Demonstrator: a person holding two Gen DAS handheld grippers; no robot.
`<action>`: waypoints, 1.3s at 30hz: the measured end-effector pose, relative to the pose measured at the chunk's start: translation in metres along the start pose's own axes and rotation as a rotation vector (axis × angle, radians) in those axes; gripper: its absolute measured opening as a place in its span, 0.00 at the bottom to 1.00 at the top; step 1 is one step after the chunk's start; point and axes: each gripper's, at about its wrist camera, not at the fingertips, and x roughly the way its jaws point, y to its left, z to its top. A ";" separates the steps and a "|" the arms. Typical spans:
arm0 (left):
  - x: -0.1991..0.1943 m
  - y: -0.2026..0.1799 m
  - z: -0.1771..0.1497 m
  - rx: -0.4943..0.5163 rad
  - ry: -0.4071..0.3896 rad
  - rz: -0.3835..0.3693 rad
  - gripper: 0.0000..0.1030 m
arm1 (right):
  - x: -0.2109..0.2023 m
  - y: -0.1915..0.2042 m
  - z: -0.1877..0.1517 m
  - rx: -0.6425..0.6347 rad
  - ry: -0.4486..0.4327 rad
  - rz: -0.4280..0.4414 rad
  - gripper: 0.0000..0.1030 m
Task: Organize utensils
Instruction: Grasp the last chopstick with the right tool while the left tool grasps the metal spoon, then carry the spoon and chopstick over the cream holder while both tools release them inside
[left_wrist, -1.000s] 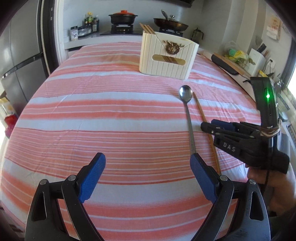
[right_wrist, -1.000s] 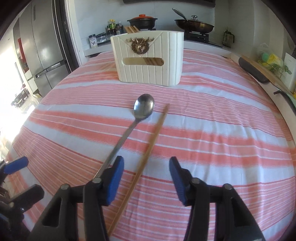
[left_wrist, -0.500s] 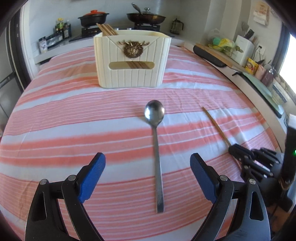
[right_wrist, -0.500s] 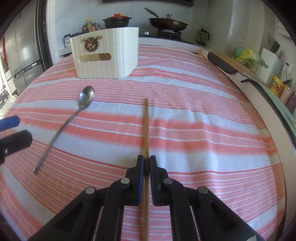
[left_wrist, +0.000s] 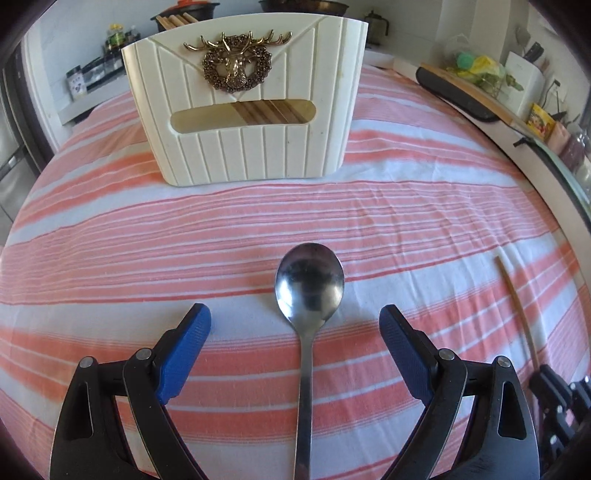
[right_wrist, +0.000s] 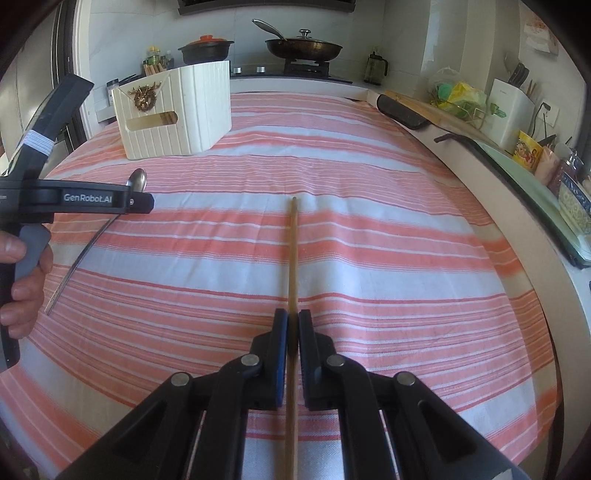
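A metal spoon (left_wrist: 309, 291) lies on the striped cloth, bowl toward the cream utensil holder (left_wrist: 243, 107). My left gripper (left_wrist: 295, 321) is open, its blue pads on either side of the spoon's neck without touching it. A wooden chopstick (right_wrist: 293, 251) points away along the cloth, and my right gripper (right_wrist: 293, 325) is shut on it near its middle. The same chopstick (left_wrist: 517, 302) shows at the right edge of the left wrist view. Several chopsticks stand inside the holder (right_wrist: 173, 110). The spoon (right_wrist: 135, 182) is partly hidden behind the left gripper's body in the right wrist view.
The red-and-white striped cloth (right_wrist: 369, 221) covers the table. A stove with a pan (right_wrist: 303, 48) and a pot (right_wrist: 207, 50) stands behind. Along the right counter are a knife block (right_wrist: 511, 110), bags and jars. A hand (right_wrist: 22, 280) holds the left gripper.
My right gripper shut on the chopstick and shifted it away from the spoon. My left gripper swung over to straddle the spoon and moved closer to the holder.
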 end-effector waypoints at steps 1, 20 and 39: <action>0.001 -0.001 0.000 0.006 -0.001 0.004 0.91 | 0.000 -0.001 -0.001 0.003 -0.001 0.003 0.06; -0.007 0.003 0.001 0.051 -0.050 -0.054 0.35 | -0.002 0.000 -0.002 -0.001 -0.008 0.005 0.06; -0.043 0.046 -0.045 -0.034 -0.036 -0.082 0.35 | 0.033 -0.007 0.049 -0.064 0.227 0.133 0.13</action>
